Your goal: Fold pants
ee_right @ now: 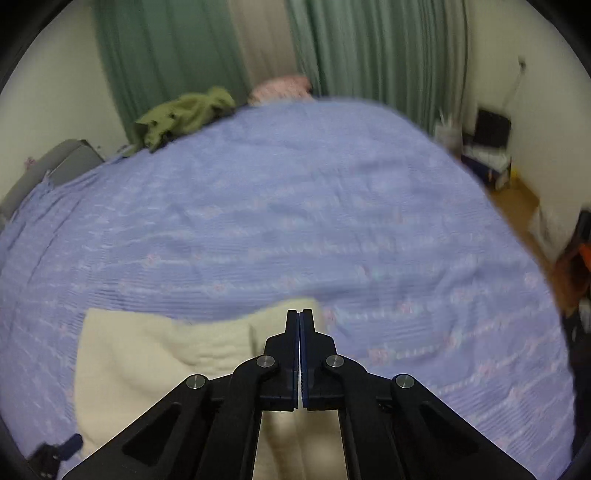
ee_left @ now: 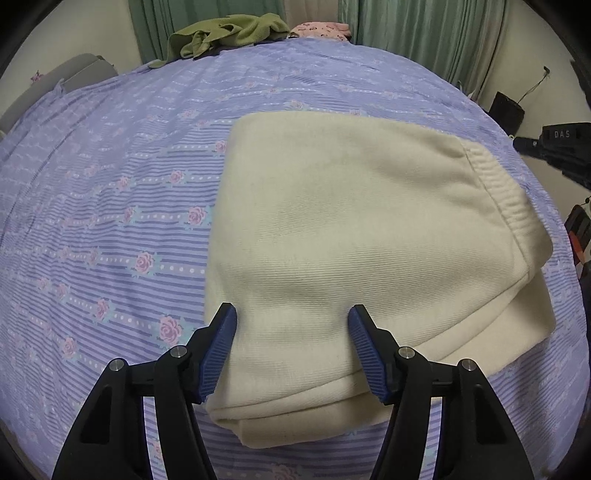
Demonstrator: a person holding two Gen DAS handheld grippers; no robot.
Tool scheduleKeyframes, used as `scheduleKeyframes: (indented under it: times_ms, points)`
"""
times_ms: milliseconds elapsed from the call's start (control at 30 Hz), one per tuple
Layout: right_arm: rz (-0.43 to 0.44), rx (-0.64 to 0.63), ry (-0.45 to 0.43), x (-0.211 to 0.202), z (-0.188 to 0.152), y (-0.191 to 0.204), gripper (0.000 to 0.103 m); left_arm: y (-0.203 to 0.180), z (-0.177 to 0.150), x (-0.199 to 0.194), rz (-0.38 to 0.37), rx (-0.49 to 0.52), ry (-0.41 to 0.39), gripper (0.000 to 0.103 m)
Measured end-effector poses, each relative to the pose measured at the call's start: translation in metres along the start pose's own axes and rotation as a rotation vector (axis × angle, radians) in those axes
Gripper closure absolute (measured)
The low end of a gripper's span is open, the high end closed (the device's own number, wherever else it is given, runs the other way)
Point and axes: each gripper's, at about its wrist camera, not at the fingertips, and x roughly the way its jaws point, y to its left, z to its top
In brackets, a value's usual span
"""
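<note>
The cream pants (ee_left: 354,236) lie folded into a thick stack on the purple flowered bedspread (ee_left: 110,206). The ribbed waistband (ee_left: 495,184) is at the right side of the stack. My left gripper (ee_left: 291,321) is open, its blue-padded fingers (ee_left: 221,350) spread over the near end of the stack, nothing between them. In the right wrist view, which is blurred, my right gripper (ee_right: 300,314) is shut with nothing in it, above the right edge of the pants (ee_right: 155,362). Part of the right gripper's body (ee_left: 561,147) shows at the left wrist view's right edge.
An olive-green garment (ee_left: 229,33) and a pink one (ee_left: 321,29) lie at the bed's far edge, before green curtains (ee_left: 406,33). A grey cushion (ee_left: 55,85) is at the far left. The floor with boxes and clutter (ee_right: 491,158) lies beyond the bed's right edge.
</note>
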Motion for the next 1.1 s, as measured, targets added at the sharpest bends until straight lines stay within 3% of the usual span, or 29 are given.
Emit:
scheduleKeyframes:
  times_ms: [67,133,167,200,333,367,400,500,600,733,833,900,967,1100]
  points:
    - [0.061,0.021,0.036,0.002,-0.002,-0.007,0.101,-0.001,-0.001,-0.001,0.004,-0.001,-0.003,0.041]
    - [0.101,-0.007,0.065,0.002,-0.006,-0.003,0.081,-0.001,-0.001,0.0,0.008,-0.002,-0.004,0.041]
    - [0.133,-0.021,0.073,0.001,-0.01,0.0,0.065,-0.001,-0.001,0.001,0.008,-0.003,-0.003,0.041]
    - [0.158,-0.03,0.084,0.003,-0.014,0.004,0.064,-0.001,-0.001,0.001,0.009,-0.005,-0.002,0.041]
    - [0.204,-0.03,0.174,0.023,-0.025,0.012,0.064,0.0,0.001,0.001,0.002,-0.004,0.006,0.041]
    - [0.223,-0.008,0.217,0.03,-0.029,0.012,0.069,0.0,0.001,0.001,0.0,-0.003,0.008,0.041]
    - [0.24,0.003,0.229,0.032,-0.032,0.011,0.09,0.001,0.002,0.001,-0.002,-0.003,0.011,0.041]
    - [0.23,-0.018,0.166,0.008,-0.036,0.013,0.096,0.001,0.003,-0.002,-0.012,-0.004,0.011,0.041]
    - [0.188,-0.064,0.051,-0.029,-0.038,0.022,0.096,0.002,0.002,-0.002,-0.019,-0.001,0.009,0.041]
    - [0.058,-0.095,0.128,0.003,-0.05,0.022,0.092,-0.003,0.002,-0.001,-0.006,0.04,0.022,0.035]
    - [0.023,-0.064,0.175,0.008,-0.052,0.012,0.068,-0.004,0.003,-0.005,-0.002,0.059,0.032,0.033]
    - [0.012,-0.032,0.104,-0.017,-0.049,0.002,0.035,0.001,0.005,-0.016,-0.015,0.035,0.011,0.032]
    - [0.017,-0.001,0.036,-0.042,-0.049,-0.004,0.015,0.006,0.007,-0.029,-0.019,0.01,-0.026,0.023]
    - [0.076,-0.012,0.04,-0.054,-0.057,-0.001,0.012,0.022,0.013,-0.045,-0.002,-0.037,-0.084,0.017]
